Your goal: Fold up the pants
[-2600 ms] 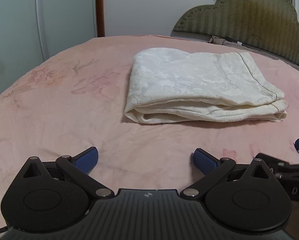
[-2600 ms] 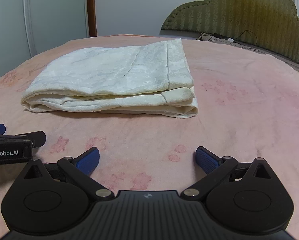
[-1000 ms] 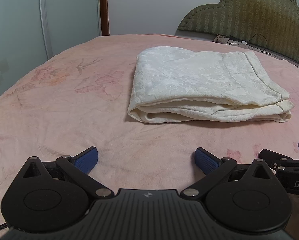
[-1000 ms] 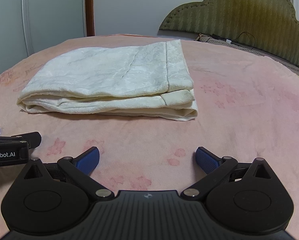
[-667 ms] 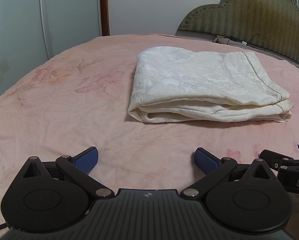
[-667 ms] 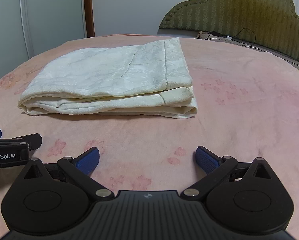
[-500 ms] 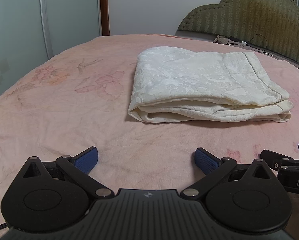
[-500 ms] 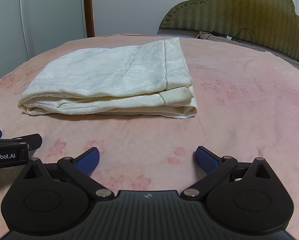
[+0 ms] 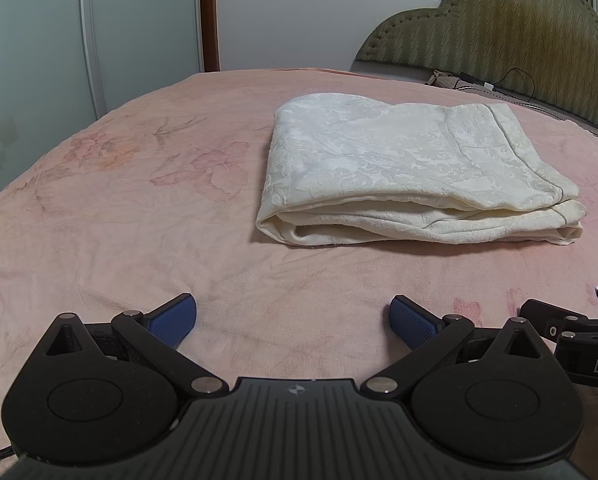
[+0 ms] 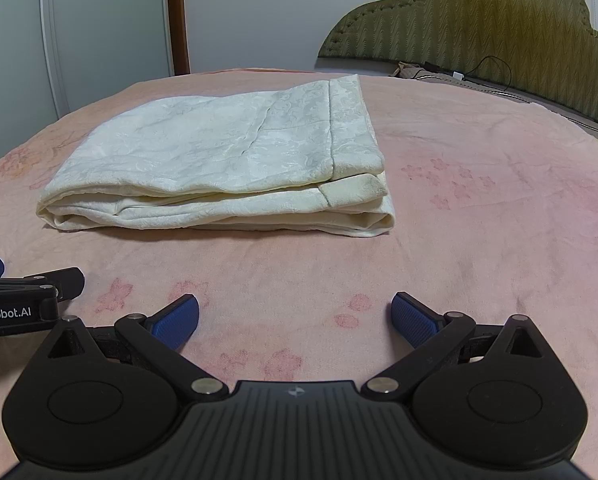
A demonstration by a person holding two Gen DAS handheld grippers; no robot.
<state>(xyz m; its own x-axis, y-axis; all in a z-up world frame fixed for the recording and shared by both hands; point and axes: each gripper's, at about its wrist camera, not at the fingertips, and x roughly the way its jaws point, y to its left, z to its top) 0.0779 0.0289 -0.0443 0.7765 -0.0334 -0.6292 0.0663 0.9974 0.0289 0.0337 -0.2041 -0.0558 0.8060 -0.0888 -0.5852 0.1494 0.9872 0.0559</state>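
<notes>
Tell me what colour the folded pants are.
Cream white pants with a faint woven floral pattern, clearest in the right wrist view.

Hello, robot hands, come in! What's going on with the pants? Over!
Left gripper open, empty. Right gripper open, empty. Cream patterned pants lie folded on the pink floral bedspread, untouched. Nothing in the way.

Left gripper (image 9: 293, 316): jaws spread wide, nothing between the 2 blue pads, held low and level. Right gripper (image 10: 295, 316): same, wide apart and empty. The 2 sit side by side, each one's fingertips showing at the edge of the other's view.
</notes>
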